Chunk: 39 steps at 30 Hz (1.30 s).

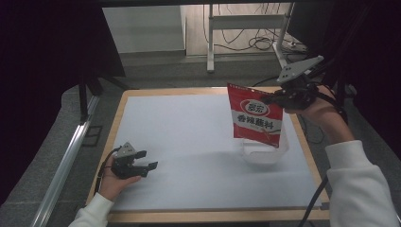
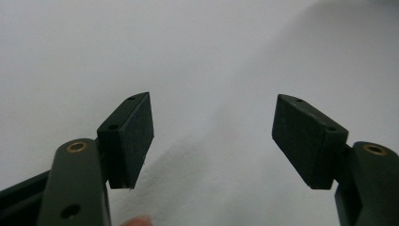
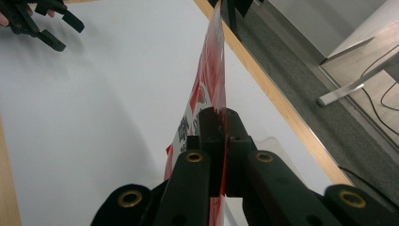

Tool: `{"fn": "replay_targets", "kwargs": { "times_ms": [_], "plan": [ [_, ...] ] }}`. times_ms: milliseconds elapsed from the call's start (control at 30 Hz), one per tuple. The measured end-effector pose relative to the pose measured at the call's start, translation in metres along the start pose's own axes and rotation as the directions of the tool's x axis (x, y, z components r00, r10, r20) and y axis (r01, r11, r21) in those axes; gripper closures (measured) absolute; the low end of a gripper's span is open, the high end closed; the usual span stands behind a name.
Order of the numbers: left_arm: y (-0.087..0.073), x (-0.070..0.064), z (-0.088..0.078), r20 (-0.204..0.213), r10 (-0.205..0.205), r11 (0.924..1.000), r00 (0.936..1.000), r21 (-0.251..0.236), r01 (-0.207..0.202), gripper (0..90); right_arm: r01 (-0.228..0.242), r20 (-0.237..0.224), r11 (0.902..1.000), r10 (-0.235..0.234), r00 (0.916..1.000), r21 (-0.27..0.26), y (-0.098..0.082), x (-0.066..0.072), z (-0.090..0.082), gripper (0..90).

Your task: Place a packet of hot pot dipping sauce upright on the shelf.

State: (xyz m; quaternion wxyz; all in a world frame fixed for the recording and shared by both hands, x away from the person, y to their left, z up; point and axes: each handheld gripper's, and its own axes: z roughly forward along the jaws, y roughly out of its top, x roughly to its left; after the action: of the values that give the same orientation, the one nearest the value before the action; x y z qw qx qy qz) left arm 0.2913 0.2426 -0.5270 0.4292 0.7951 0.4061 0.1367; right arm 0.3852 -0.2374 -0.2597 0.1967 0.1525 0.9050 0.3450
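A red and white snack bag (image 1: 255, 116) with printed characters hangs upright in the air at the right of the table. My right gripper (image 1: 270, 100) is shut on its top right edge. In the right gripper view the bag (image 3: 210, 84) runs edge-on away from the closed jaws of the right gripper (image 3: 222, 123). The bag's lower end dips into a clear plastic container (image 1: 263, 153) standing on the white mat. My left gripper (image 1: 145, 160) rests at the front left on the mat, held by a hand, its jaws apart. The left gripper (image 2: 214, 136) has nothing between its pads.
A white mat (image 1: 189, 142) covers most of the wooden table (image 1: 213, 216). Beyond the far edge are grey floor, a metal stand (image 1: 211, 38) and loose cables (image 1: 260, 42). A metal rail (image 1: 66, 161) runs along the left side.
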Motion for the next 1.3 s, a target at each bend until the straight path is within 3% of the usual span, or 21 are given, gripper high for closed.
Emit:
{"fn": "replay_targets", "kwargs": {
  "times_ms": [167,367,833,967,1300],
  "plan": [
    [0.0,0.001,0.001,0.003,-0.002,1.0,1.0,0.007,0.002,29.3,-0.018,0.009,0.9998,0.018,0.9998,-0.003,-0.009,-0.006,-0.005,88.8],
    [0.0,0.001,0.002,0.005,-0.002,0.9999,1.0,0.014,0.002,29.3,-0.041,0.019,0.9991,0.041,0.999,0.012,-0.022,-0.011,0.0,88.8],
    [-0.001,0.001,0.002,0.002,-0.004,0.9998,1.0,0.017,0.004,29.2,-0.016,0.016,0.9998,0.016,0.9997,0.007,-0.024,-0.014,0.016,88.7],
    [-0.002,0.001,0.002,0.002,-0.003,0.9998,1.0,0.018,0.003,29.2,-0.025,0.014,0.9995,0.025,0.9996,0.02,-0.033,-0.014,0.02,88.7],
    [-0.001,0.0,0.003,0.006,0.001,0.9998,1.0,0.02,-0.001,29.2,-0.065,0.005,0.9979,0.065,0.9979,-0.003,-0.061,-0.012,0.025,88.6]
  ]
}}
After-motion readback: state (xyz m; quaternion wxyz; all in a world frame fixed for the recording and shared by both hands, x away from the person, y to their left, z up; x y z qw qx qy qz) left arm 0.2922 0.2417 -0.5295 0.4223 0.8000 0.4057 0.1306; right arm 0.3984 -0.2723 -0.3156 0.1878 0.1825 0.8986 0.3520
